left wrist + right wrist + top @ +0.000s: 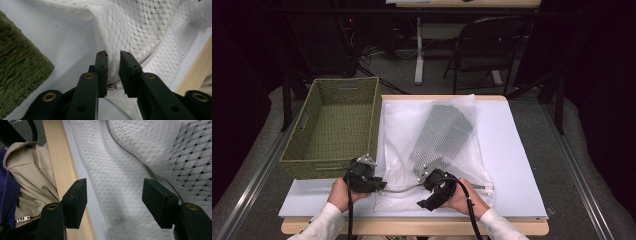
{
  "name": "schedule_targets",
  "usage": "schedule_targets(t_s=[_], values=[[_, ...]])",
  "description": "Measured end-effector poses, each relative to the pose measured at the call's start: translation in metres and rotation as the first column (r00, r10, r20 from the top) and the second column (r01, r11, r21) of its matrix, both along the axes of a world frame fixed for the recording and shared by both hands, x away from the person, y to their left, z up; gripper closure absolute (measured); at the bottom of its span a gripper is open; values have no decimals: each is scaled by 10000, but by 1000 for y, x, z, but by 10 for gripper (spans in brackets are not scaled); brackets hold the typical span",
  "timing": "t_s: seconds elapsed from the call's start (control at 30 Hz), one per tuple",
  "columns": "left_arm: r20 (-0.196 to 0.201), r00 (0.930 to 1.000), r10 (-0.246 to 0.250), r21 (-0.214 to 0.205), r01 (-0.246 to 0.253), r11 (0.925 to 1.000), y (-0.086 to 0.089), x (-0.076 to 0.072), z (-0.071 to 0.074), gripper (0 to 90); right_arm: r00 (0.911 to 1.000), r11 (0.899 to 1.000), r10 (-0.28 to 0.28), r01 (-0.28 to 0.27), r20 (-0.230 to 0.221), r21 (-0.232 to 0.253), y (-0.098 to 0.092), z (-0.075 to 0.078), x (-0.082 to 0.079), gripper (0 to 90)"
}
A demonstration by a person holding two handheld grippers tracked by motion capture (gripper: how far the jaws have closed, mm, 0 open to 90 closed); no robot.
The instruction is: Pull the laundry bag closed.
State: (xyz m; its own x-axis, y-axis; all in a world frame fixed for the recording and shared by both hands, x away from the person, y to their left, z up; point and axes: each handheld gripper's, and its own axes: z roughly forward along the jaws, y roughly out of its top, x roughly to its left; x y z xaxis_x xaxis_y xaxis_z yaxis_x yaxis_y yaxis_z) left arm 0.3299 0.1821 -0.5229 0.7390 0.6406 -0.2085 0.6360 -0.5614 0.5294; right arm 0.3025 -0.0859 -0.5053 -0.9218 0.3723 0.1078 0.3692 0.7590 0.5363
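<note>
A white mesh laundry bag [397, 125] lies flat on the white table top, with a dark grey garment [443, 131] inside it. My left gripper [381, 186] is at the bag's near left corner. In the left gripper view its jaws stand close together around a raised fold of the mesh bag [140, 32], pinching it, and my left gripper [114, 60] has a small metal piece [111, 86] low between the jaws. My right gripper [426, 203] hovers over the bag's near edge. In the right gripper view my right gripper [115, 195] is open wide above the mesh [117, 170], gripping nothing.
A green woven basket [319, 168] stands empty to the left of the bag, its corner [20, 75] close beside my left jaws. The wooden table edge [61, 162] runs just behind my right gripper. A folding chair [492, 45] stands beyond the table's far side.
</note>
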Motion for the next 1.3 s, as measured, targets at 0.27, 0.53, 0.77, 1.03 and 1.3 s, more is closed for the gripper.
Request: schedule_targets(t_s=[0.27, 0.53, 0.77, 1.03, 1.3], values=[[222, 9995, -236, -130, 238, 9996, 0, -2, 1, 884, 9993, 9993, 348, -347, -97, 157, 15, -3, -3, 441], [201, 9996, -193, -368, 200, 9991, 3, -2, 3, 884, 9987, 9981, 507, -506, -27, 348, 41, -5, -8, 501], [-505, 9982, -318, -265, 305, 9992, 8, 4, -7, 657, 9984, 9978, 550, -545, -117, 369, 48, -8, -6, 511], [-200, 9974, -695, -312, 688, 9971, 1, -1, -5, 858, 9980, 9971, 634, -630, -78, 428, 53, -9, -8, 553], [146, 9984, -545, -618, 553, 9966, 2, -4, 2, 872, 9993, 9977, 384, -385, 28, 561, 63, -12, -9, 579]])
